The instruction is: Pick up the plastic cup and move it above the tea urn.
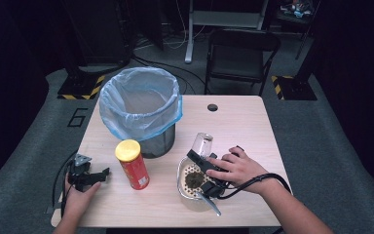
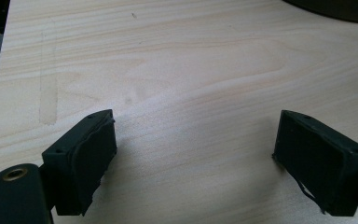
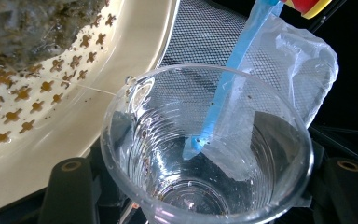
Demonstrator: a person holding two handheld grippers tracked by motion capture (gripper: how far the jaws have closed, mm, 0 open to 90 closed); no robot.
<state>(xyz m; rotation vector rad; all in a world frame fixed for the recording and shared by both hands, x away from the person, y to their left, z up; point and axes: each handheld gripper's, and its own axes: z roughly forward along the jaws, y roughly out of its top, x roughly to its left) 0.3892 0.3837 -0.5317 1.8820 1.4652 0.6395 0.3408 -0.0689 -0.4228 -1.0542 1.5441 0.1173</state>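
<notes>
1. Clear plastic cup (image 3: 207, 144) is clamped between the right gripper's (image 1: 209, 170) jaws, one on each side of it. In the high view the cup (image 1: 202, 144) sits tilted, its mouth turned toward the bin.
2. It's right up against the strainer (image 1: 191, 179), a cream bowl with a perforated floor and a dark wet clump (image 1: 194, 180) of dregs in it. A metal handle (image 1: 209, 203) pokes out toward the near edge of the bench (image 1: 243, 122).
3. In the right gripper view the cup looks nearly empty, only a few specks stuck to the wall, and the strainer (image 3: 74, 102) is touching its rim.
4. My read: the pour through the strainer looks pretty much done, so the cup is ready to be tossed.
5. The next move needs a lift and a swing over to the bin (image 1: 141, 109) with the blue liner, well clear of the red can (image 1: 132, 164) between them, then the jaws let go over the opening.
6. Left gripper (image 1: 88, 175) is parked at the near left of the bench, jaws spread wide over bare wood, holding nothing.
</notes>
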